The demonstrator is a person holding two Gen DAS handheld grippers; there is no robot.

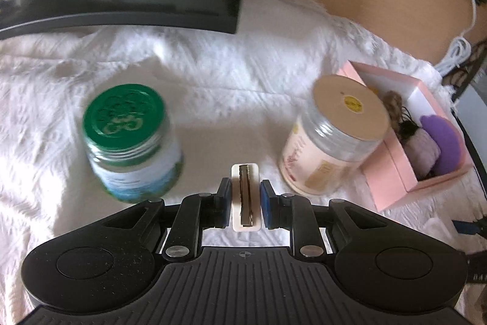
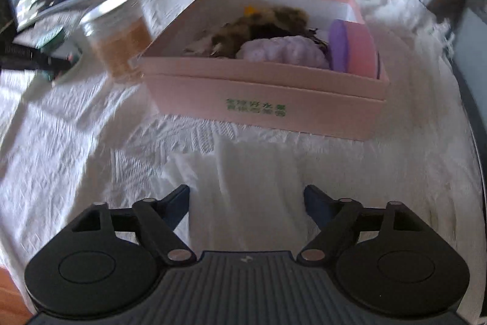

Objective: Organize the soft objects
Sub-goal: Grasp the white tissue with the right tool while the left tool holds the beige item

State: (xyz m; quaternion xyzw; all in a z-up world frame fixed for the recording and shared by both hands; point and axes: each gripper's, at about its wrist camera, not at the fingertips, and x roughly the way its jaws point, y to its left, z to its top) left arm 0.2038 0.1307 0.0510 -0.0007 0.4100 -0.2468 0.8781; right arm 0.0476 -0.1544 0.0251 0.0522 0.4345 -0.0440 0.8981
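Through the left camera, my left gripper (image 1: 246, 197) squeezes a small white hair clip card (image 1: 246, 197), above the white cloth (image 1: 213, 75). Through the right camera, my right gripper (image 2: 246, 207) is wide apart, empty, near the pink box (image 2: 261, 99) of soft things (image 2: 283, 51).

left gripper (image 1: 246, 197): matte black body | ribbed centre plate with small crosshair mark | round disc housing at each side | silver screws on the linkage arms | blue pads on the fingers || right gripper (image 2: 246, 203): same black build | ribbed plate, small pale mark | silver screws | dark blue fingers
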